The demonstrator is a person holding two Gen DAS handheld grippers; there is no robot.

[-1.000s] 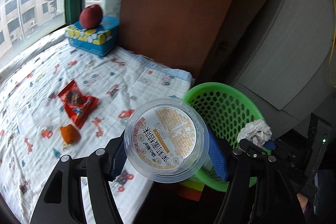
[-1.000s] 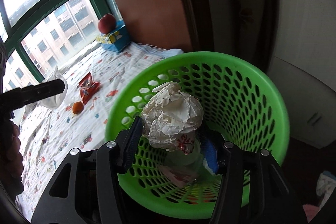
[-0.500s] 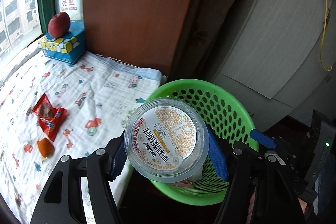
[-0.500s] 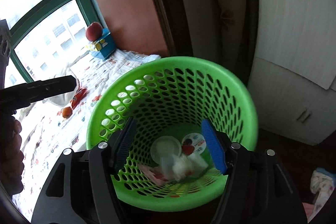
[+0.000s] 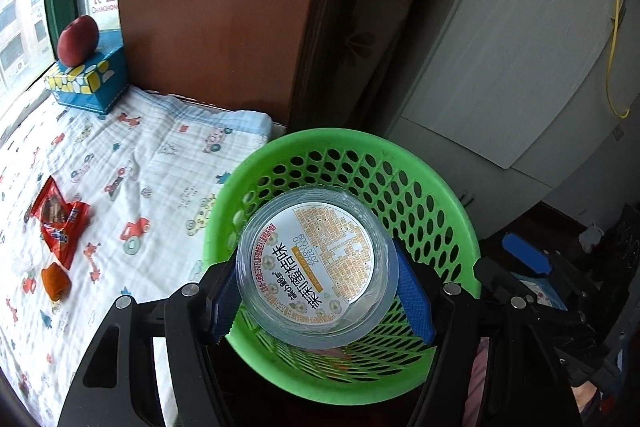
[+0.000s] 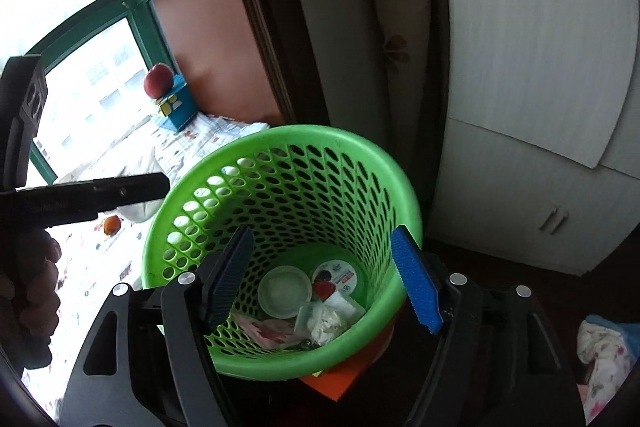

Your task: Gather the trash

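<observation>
So L gripper (image 5: 316,291) pinches clear round plastic cup (image 5: 314,267) over perforated green basket (image 5: 452,203) — R view only: R gripper (image 6: 324,275) fingers spread, empty, crumpled paper (image 6: 326,323) + lids at basket bottom.

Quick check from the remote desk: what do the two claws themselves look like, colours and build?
Both match. The left claw and the right claw have black, angular plastic linkage arms with silver pivot screws, and blue ribbed pads on the fingers. A bare hand grips the left tool's black handle; no sleeve or cables are visible.
</observation>
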